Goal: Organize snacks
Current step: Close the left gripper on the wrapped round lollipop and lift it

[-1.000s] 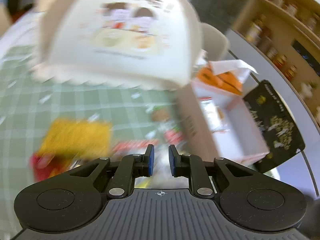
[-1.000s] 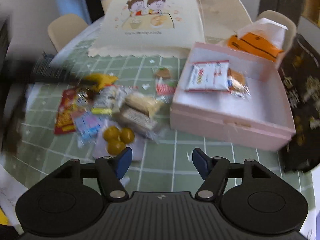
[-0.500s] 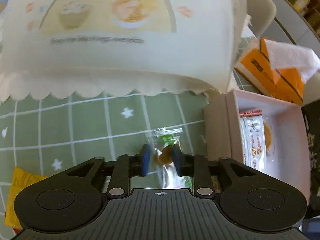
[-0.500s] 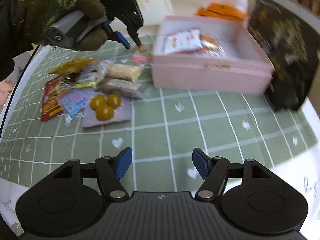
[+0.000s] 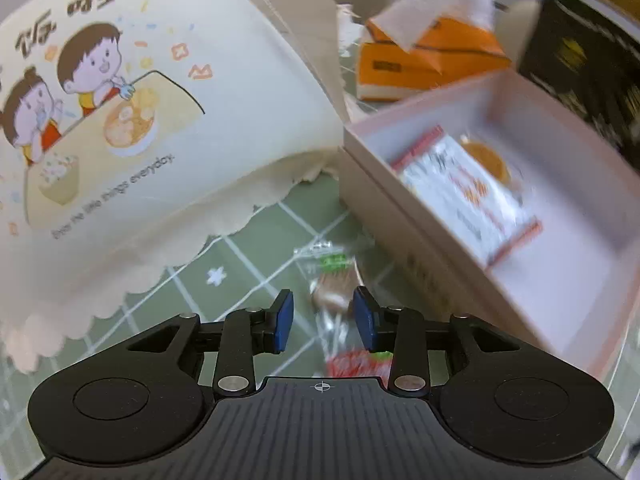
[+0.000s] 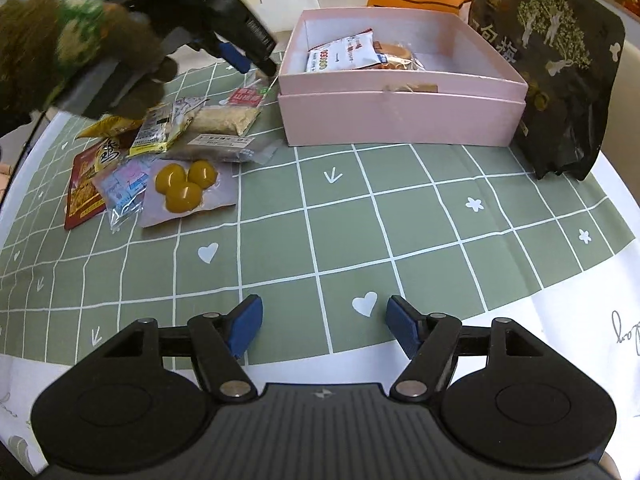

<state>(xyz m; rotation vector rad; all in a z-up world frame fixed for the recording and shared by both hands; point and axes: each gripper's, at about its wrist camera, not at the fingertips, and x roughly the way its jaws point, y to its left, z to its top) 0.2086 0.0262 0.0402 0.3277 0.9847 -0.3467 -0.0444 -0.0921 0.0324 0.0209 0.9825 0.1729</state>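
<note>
My left gripper (image 5: 323,315) is part open, its blue pads on either side of a small clear-wrapped brown snack (image 5: 331,285) beside the pink box (image 5: 404,220); whether it is lifted I cannot tell. The box holds a white and red packet (image 5: 464,192) and an orange snack. In the right wrist view the left gripper (image 6: 244,60) hovers by the box's (image 6: 400,112) left wall. My right gripper (image 6: 323,330) is open and empty above the green checked cloth (image 6: 360,220). A pile of snack packets (image 6: 168,152) lies left of the box.
A cream food cover with a cartoon print (image 5: 132,120) stands behind the snacks. An orange tissue box (image 5: 424,60) sits behind the pink box. A tall black pouch (image 6: 560,68) stands at the box's right. The cloth ends at the table's near edge.
My left gripper has swung right towards the pink box, and its jaws stand wider around the small snack. My right gripper has pulled back a little and stays open.
</note>
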